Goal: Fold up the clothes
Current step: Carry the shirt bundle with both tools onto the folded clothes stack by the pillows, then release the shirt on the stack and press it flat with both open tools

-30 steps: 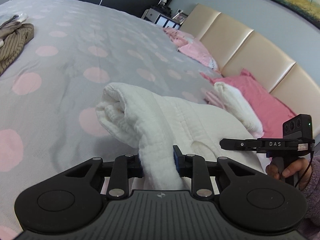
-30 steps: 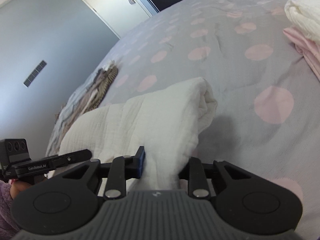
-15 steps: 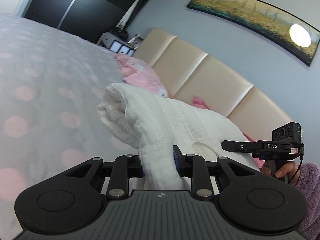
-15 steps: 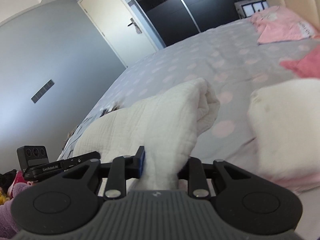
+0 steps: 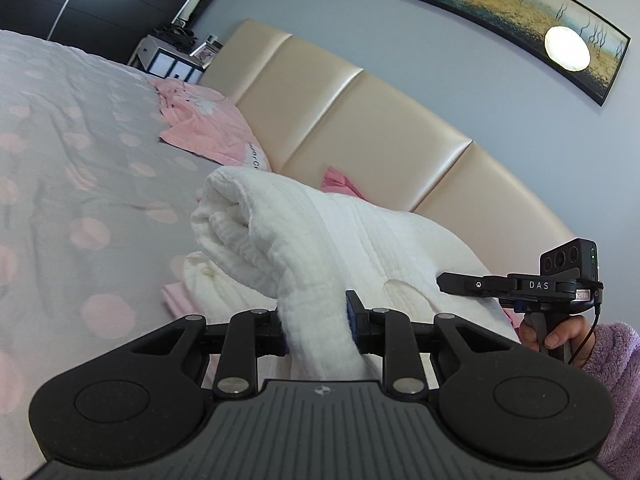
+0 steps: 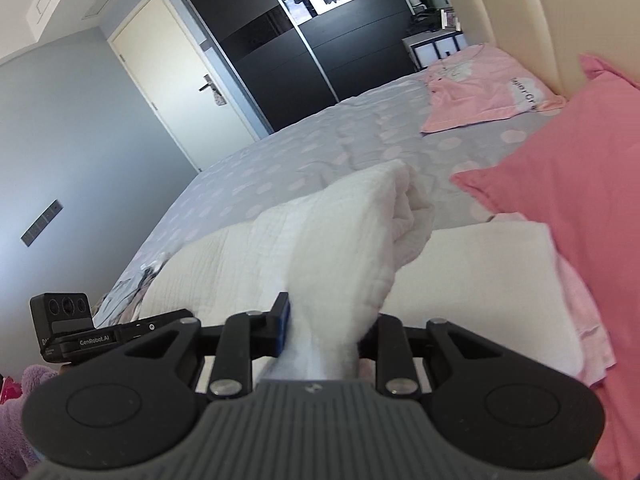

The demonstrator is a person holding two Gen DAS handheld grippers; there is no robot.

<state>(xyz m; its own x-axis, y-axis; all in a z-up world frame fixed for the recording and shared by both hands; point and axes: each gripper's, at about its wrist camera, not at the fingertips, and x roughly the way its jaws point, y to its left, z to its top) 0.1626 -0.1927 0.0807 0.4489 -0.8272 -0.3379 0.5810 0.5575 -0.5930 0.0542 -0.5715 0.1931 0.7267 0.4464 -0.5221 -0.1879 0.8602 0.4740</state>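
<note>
We see two grippers, both clamped on one white quilted garment: the left gripper [image 5: 320, 320] pinches a thick folded edge between its blue-padded fingers, and the right gripper [image 6: 326, 330] pinches the opposite edge the same way. The white garment [image 5: 312, 232] is folded into a thick, soft bundle with a rolled end and stitched ribbing, and it hangs lifted between the two grippers above the bed, not lying flat. In the left wrist view the right gripper's handle sits in the person's right hand [image 5: 554, 334], which comes out of a fuzzy purple sleeve [image 5: 612, 364]. Directly under the bundle we count one folded white piece [image 6: 480, 276] resting on a pale pink folded piece [image 6: 580, 304]; whether the bundle touches this stack we cannot tell. Two pink pillows: a deep pink one [image 6: 560, 200] just beside the stack, and a paler printed one [image 6: 484, 92] farther along the headboard. The bed [image 6: 320, 152] carries a grey cover with pale pink dots, lightly wrinkled. The headboard [image 5: 360, 128] is cream, glossy, in padded vertical panels. Room: grey-blue walls, one long landscape painting [image 5: 500, 12] above the headboard, one black sliding wardrobe [image 6: 304, 40], one cream door [image 6: 180, 76], one small bedside shelf unit [image 5: 172, 58].
</note>
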